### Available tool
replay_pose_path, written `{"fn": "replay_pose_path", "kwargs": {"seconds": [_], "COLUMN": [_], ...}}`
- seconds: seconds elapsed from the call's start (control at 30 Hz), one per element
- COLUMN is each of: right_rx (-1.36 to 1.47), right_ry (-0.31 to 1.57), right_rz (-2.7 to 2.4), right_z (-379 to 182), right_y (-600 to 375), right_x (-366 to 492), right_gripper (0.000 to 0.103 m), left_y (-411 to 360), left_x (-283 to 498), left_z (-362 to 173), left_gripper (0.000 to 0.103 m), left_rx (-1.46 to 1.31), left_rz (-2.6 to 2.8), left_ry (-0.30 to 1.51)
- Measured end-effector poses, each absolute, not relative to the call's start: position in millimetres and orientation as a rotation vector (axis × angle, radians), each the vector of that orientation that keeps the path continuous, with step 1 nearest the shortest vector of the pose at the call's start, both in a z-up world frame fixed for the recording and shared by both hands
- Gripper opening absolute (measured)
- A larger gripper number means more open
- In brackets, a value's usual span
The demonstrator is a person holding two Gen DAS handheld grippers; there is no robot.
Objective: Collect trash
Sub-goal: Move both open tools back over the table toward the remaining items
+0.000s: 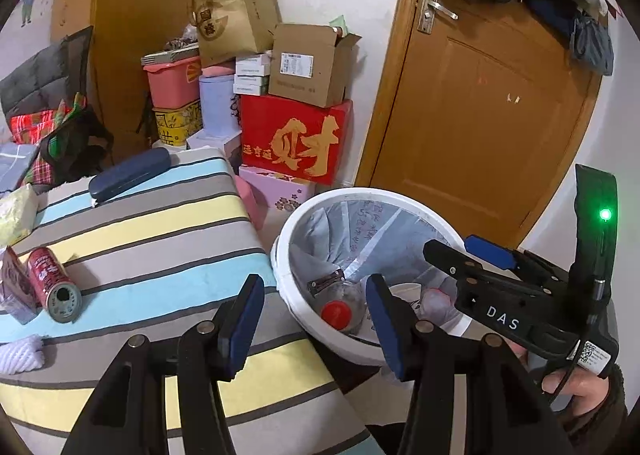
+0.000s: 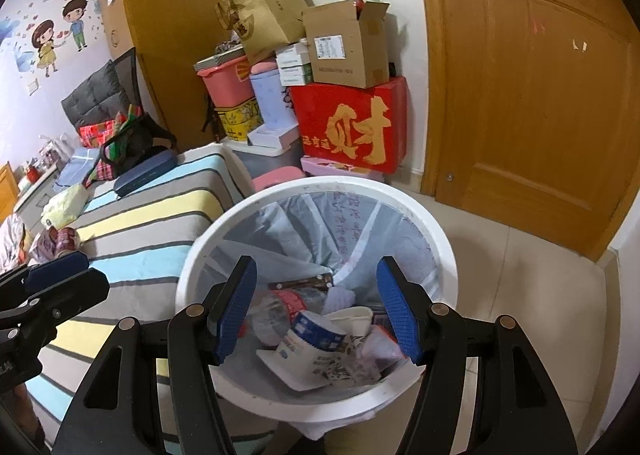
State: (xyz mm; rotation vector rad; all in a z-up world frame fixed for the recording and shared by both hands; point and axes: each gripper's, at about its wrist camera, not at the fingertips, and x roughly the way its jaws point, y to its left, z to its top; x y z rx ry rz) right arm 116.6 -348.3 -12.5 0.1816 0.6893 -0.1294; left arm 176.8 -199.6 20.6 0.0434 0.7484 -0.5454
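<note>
A white trash bin (image 2: 436, 251) with a clear liner stands beside the striped bed (image 1: 160, 231). It holds a plastic bottle with a red cap (image 1: 338, 311), a paper cup (image 2: 316, 339) and wrappers. My right gripper (image 2: 318, 311) is open and empty right above the bin's mouth; it also shows in the left wrist view (image 1: 460, 251). My left gripper (image 1: 314, 319) is open and empty over the bed's edge next to the bin (image 1: 288, 255). A red can (image 1: 54, 283) lies on its side on the bed at the left, next to a crumpled wrapper (image 1: 14, 283).
A dark glasses case (image 1: 128, 173) and a yellow tissue pack (image 1: 16, 213) lie on the bed. Stacked boxes (image 1: 296, 135) stand against the wall behind the bin. A wooden door (image 1: 492, 111) is to the right. A white cloth (image 1: 20, 353) lies at the bed's near left.
</note>
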Motion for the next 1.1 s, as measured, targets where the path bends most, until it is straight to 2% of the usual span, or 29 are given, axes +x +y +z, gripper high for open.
{"fn": "replay_pose_path", "kwargs": {"seconds": [0.6, 1.1], "right_rx": [0.156, 0.102], "right_ry": [0.642, 0.633], "right_rz": [-0.044, 0.078], "right_z": [-2.1, 1.8], "right_y": [-294.3, -229.0], "right_x": [110.3, 119.5], "right_gripper": [0.064, 0.064], "left_y": [-124.7, -30.6], "left_x": [151.8, 140.2], "left_z": [30.7, 27.1], "left_gripper": [0.054, 0.054], "left_rx": [0.000, -0.028], "left_rz": [-0.451, -0.300], "left_ry": [0.710, 0.693]}}
